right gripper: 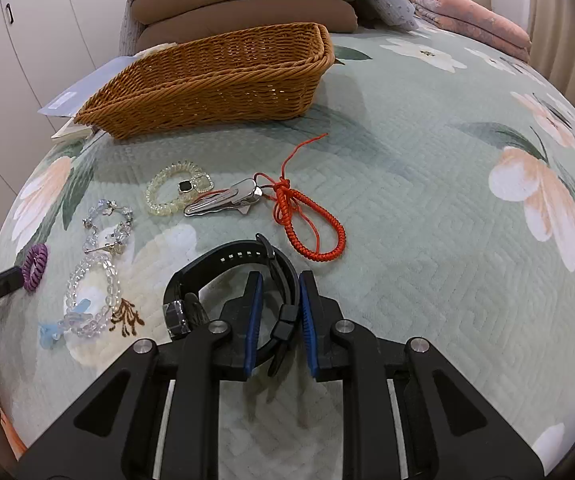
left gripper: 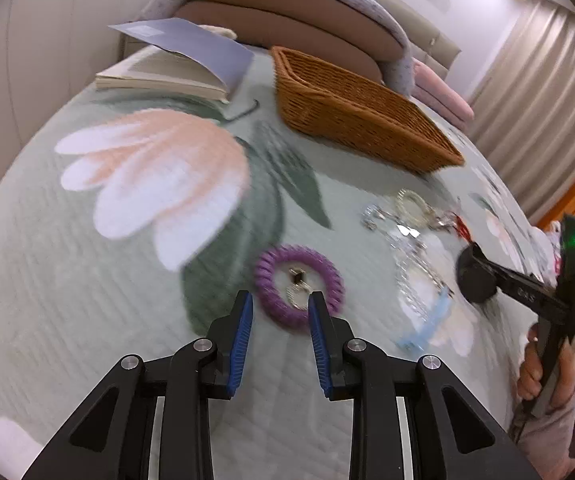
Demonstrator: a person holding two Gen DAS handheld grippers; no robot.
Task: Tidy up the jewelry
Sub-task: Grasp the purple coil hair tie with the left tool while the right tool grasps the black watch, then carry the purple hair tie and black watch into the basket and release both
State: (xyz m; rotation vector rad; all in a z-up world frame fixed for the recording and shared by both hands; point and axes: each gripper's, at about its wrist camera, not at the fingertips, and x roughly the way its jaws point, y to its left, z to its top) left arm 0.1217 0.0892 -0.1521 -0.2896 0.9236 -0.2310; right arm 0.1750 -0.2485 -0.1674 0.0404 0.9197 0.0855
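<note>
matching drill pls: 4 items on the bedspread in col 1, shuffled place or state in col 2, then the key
Column 1
1. purple spiral hair tie
2. black wristwatch with rubber strap
3. red braided cord bracelet
4. brown woven wicker basket

Column 2
A. strap between the blue pads of the right hand-held gripper
B. standing farthest back, in front of the stacked pillows
C. lying loose, just beyond the watch and right of the silver clip
D. at the tips of the left hand-held gripper, a small earring inside its ring

Pairs: 1-D, 2-A, 3-C, 4-B
</note>
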